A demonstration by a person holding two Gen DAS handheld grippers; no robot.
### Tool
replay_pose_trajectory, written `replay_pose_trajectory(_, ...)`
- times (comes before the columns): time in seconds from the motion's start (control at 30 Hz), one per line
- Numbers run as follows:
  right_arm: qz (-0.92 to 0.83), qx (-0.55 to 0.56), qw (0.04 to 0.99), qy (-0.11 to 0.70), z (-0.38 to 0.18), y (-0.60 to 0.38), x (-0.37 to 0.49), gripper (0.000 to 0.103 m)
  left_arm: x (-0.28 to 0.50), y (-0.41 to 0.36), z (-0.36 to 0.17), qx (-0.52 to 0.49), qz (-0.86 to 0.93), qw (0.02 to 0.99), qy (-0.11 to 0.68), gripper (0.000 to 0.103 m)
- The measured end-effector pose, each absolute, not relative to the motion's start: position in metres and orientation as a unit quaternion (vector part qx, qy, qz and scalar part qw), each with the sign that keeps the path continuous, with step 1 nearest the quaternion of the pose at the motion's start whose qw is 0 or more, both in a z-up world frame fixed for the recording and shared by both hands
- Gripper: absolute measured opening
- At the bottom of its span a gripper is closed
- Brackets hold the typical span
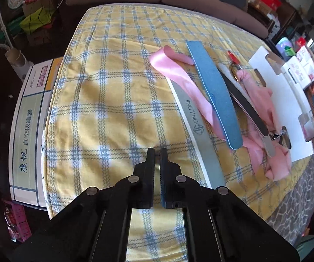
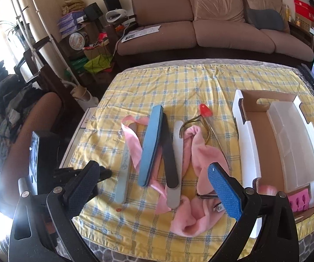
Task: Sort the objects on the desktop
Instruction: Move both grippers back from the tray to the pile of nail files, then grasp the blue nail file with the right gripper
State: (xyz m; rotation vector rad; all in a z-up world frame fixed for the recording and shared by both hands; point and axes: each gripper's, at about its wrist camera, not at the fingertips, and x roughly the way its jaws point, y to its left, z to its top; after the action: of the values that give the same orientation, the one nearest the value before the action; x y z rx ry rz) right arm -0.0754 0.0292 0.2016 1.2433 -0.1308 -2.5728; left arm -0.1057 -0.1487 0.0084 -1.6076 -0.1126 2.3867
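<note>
Where the yellow-and-blue checked cloth (image 2: pixel 178 83) covers the table, a row of long nail tools lies side by side, each with its long axis running from the near edge toward the brown sofa (image 2: pixel 211 21) behind. Farthest left in the right wrist view is the left gripper (image 2: pixel 104 173), its jaws clenched together with nothing between them; in its own view the fingertips hover just beside the near end of the grey nail file (image 1: pixel 197 128), not touching it. That file bears the only legible writing on the tools, "ING TING" beside a round emblem, and its far end is crossed by the pink satin ribbon (image 1: pixel 174 69), which trails down between the files. Next comes the blue buffer block (image 2: pixel 151 146), leaning slightly right at its far end and lying partly on the black file (image 2: pixel 170 152), whose near end rests on the white file (image 2: pixel 177 144). Right of these, a pink towel (image 2: pixel 202 159) lies bunched, with metal nippers (image 2: pixel 192 124) and their red tip cap (image 2: pixel 205 111) beyond it. Farther right stands the open cardboard box (image 2: pixel 247 139) holding a clear plastic tray (image 2: pixel 292 144) and pink toe separators (image 2: pixel 299 200). The right gripper (image 2: pixel 154 187) hangs released, jaws spread wide over the files' near ends. A printed carton (image 1: pixel 29 131) beside the table carries Chinese lettering.
</note>
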Motion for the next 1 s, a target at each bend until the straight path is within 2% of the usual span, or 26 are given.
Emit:
replay_pose_trajectory(0.1,-0.888,0.436,0.143,-0.037,0.201,0.013,-0.088,0.101,-0.102,-0.167,0.01,-0.558,0.814,0.144,-0.074,0.005)
replay_pose_trajectory(0.17,-0.885,0.444,0.14,-0.019,0.197,-0.001,-0.1,0.101,-0.1,-0.177,0.013,-0.558,0.808,0.154,-0.107,0.012)
replay_pose_trajectory(0.23,-0.88,0.456,0.131,0.006,0.187,-0.016,-0.115,0.1,-0.099,-0.179,0.017,-0.558,0.807,0.157,-0.115,0.012)
replay_pose_trajectory(0.3,-0.875,0.469,0.116,0.032,0.173,-0.031,-0.13,0.096,-0.099,-0.179,0.019,-0.557,0.805,0.164,-0.121,0.012)
replay_pose_trajectory(0.43,-0.869,0.482,0.077,0.086,0.146,-0.05,-0.156,0.079,-0.101,-0.175,0.016,-0.564,0.799,0.17,-0.12,0.018)
replay_pose_trajectory(0.7,-0.86,0.496,0.061,0.102,0.119,-0.055,-0.173,0.067,-0.106,-0.179,0.02,-0.558,0.807,0.16,-0.112,0.018)
replay_pose_trajectory(0.8,-0.853,0.512,0.053,0.083,0.112,-0.047,-0.175,0.045,-0.105,-0.182,0.018,-0.56,0.805,0.156,-0.116,0.019)
replay_pose_trajectory(0.9,-0.857,0.507,0.061,0.068,0.114,-0.042,-0.172,0.039,-0.104,-0.183,0.017,-0.56,0.805,0.154,-0.116,0.019)
replay_pose_trajectory(0.93,-0.857,0.507,0.063,0.068,0.116,-0.042,-0.172,0.029,-0.105,-0.182,0.018,-0.56,0.806,0.154,-0.116,0.02)
replay_pose_trajectory(1.0,-0.861,0.499,0.062,0.073,0.122,-0.041,-0.169,0.029,-0.105,-0.182,0.018,-0.559,0.807,0.153,-0.116,0.023)
